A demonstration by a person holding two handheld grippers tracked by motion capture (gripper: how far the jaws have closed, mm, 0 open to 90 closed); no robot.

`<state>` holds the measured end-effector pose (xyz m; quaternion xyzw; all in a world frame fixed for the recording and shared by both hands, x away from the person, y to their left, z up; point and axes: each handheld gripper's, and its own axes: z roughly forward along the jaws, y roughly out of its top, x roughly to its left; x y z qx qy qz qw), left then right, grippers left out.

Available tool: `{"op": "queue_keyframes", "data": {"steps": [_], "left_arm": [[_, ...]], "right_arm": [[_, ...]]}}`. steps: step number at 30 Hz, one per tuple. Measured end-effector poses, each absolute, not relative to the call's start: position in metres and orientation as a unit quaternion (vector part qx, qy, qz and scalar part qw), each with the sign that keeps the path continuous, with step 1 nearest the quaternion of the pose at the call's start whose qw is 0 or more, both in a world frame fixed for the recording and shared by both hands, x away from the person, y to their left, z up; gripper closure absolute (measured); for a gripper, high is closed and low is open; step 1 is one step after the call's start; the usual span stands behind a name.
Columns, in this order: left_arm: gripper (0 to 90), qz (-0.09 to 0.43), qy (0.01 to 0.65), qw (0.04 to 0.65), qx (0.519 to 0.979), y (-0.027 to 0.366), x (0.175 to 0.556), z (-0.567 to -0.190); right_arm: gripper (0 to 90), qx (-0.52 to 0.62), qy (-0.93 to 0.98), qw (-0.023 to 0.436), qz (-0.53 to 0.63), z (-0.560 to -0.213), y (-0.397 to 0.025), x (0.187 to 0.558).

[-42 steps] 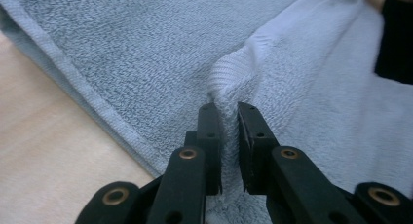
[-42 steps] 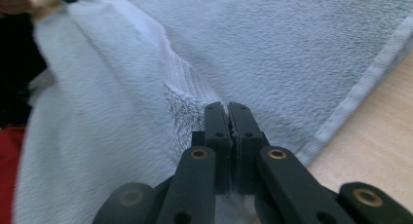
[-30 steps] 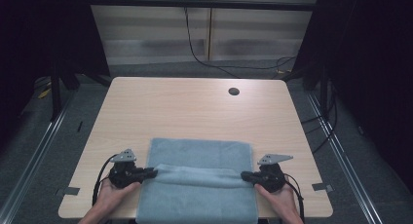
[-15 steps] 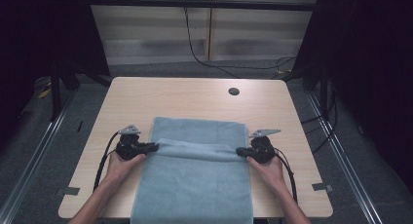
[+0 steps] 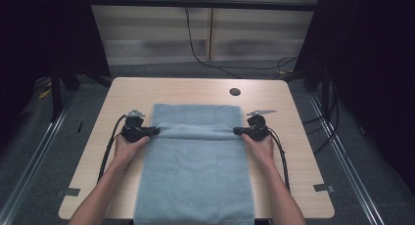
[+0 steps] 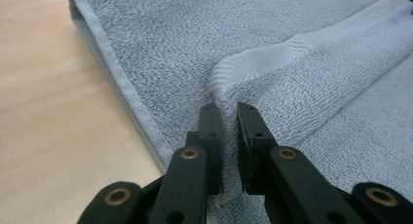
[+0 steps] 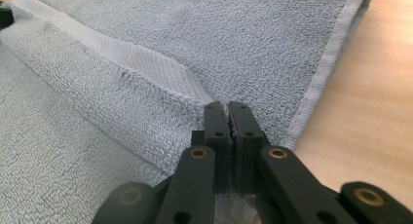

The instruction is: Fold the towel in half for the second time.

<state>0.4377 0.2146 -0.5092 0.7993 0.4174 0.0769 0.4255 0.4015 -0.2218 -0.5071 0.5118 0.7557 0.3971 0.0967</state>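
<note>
A grey-blue towel [image 5: 195, 171] lies spread down the middle of the pale wooden bench [image 5: 303, 161], its near end hanging over the edge closest to the person and its far end stopping short of a small dark round hole [image 5: 235, 92] in the benchtop. A ridge of cloth runs straight across the towel from side to side, lifted a little off the layer beneath — this is a woven hem band, taut between the two claws.

The left claw [image 5: 152, 131] sits at the towel's left edge, held in the person's left hand [image 5: 128, 147]. In the left gripper view the left claw [image 6: 230, 112] has a fold of towel [image 6: 292, 68] squeezed between its jaws, the ribbed band curling up over the tips; a narrow gap stays between the jaws, packed with cloth.

The right claw [image 5: 239, 131] mirrors it at the right edge, in the right hand [image 5: 258, 146]. From the right gripper view the right claw [image 7: 225, 109] is pressed almost flat together on a corner of the towel [image 7: 97, 102], the hem band running off toward the upper left.

Both forearms come in from the near side, resting low over the bench, with a black cable [image 5: 281, 156] trailing back beside each wrist.
</note>
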Motion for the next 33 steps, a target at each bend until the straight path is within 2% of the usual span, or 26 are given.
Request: {"op": "queue_keyframes", "data": {"steps": [8,12,15,24,29,33], "left_arm": [[82.2,0.087,0.426,0.415,0.8,0.207,0.46,-0.508],[82.5,0.073,0.44,0.446,0.776,0.216,0.46,-0.499],[82.5,0.075,0.43,0.474,0.765,0.22,0.455,-0.479],[82.5,0.113,0.384,0.541,0.74,0.229,0.43,-0.396],[82.5,0.119,0.343,0.579,0.73,0.234,0.395,-0.361],[82.5,0.12,0.327,0.594,0.726,0.244,0.37,-0.344]], "right_arm": [[87.8,0.54,0.736,0.113,0.393,-0.507,-0.222,0.421],[87.9,0.538,0.733,0.115,0.399,-0.504,-0.221,0.423],[87.9,0.523,0.724,0.114,0.434,-0.492,-0.225,0.419],[88.0,0.472,0.692,0.162,0.521,-0.396,-0.238,0.402],[88.0,0.429,0.689,0.192,0.551,-0.346,-0.233,0.37],[88.0,0.405,0.7,0.198,0.554,-0.328,-0.234,0.341]]}}
